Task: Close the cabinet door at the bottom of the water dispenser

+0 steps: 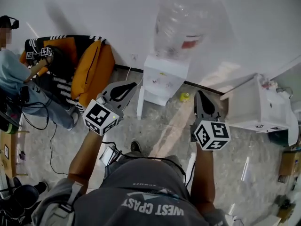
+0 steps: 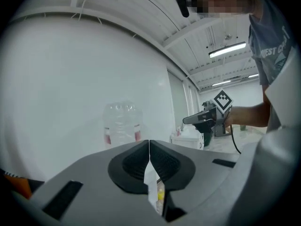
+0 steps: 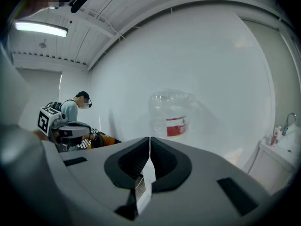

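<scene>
The tall white water dispenser (image 1: 162, 79) has a clear plastic bottle (image 1: 181, 25) with a red label (image 1: 190, 44), the big soft orange cushion (image 1: 96, 69) lies by a black-and-white striped cloth (image 1: 63, 84), and the grey left gripper (image 1: 133, 84) and grey right gripper (image 1: 200, 94) carry cubes (image 1: 100, 117) with black-and-white squares.

Speckled floor (image 1: 157, 128): water dispenser (image 1: 162, 81) standing, small yellow object (image 1: 184, 97) near it, orange beanbag (image 1: 94, 72) left.

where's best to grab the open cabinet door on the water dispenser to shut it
The free edge of the cabinet door, approached from its left outer face: it stands swung out from the left front corner of the water dispenser, so pushing rightward should close it.
</scene>
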A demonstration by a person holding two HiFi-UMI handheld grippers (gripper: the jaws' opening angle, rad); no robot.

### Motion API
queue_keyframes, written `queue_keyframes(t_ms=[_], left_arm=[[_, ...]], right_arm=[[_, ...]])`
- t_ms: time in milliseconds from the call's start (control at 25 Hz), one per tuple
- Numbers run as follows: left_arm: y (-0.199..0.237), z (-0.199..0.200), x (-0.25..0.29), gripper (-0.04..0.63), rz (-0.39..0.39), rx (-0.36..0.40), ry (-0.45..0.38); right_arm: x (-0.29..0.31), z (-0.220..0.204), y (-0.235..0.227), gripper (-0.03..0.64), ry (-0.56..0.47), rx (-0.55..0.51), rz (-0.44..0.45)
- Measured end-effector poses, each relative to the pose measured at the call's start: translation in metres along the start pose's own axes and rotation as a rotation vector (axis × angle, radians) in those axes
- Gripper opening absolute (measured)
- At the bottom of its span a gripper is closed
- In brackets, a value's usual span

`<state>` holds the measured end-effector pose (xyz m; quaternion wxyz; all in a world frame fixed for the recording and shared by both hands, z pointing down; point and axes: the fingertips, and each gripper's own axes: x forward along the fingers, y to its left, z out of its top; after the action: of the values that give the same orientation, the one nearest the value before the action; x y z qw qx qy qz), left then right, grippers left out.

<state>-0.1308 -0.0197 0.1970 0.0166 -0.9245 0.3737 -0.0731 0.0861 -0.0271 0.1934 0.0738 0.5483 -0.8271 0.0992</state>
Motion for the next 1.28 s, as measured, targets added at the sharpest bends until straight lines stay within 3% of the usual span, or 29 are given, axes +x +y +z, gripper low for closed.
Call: queue_keyframes(t_ms=[280, 720, 1280], left_arm=[[0.023, -0.043, 0.031, 0.018, -0.063, -0.037, 0.051], [0.06, -0.153, 0.08, 0.018, -0.035, -0.143, 0.226], [0.071, -0.369, 0.136, 0.018, -0.031, -0.31, 0.512]], right_arm=[[0.022, -0.023, -0.019, 0.029, 0.054, 0.012, -0.076], [0.079, -0.092, -0.058, 0.03, 0.173, 0.061, -0.094], [0.149, -0.221, -0.1, 0.031, 0.359, 0.123, -0.108]])
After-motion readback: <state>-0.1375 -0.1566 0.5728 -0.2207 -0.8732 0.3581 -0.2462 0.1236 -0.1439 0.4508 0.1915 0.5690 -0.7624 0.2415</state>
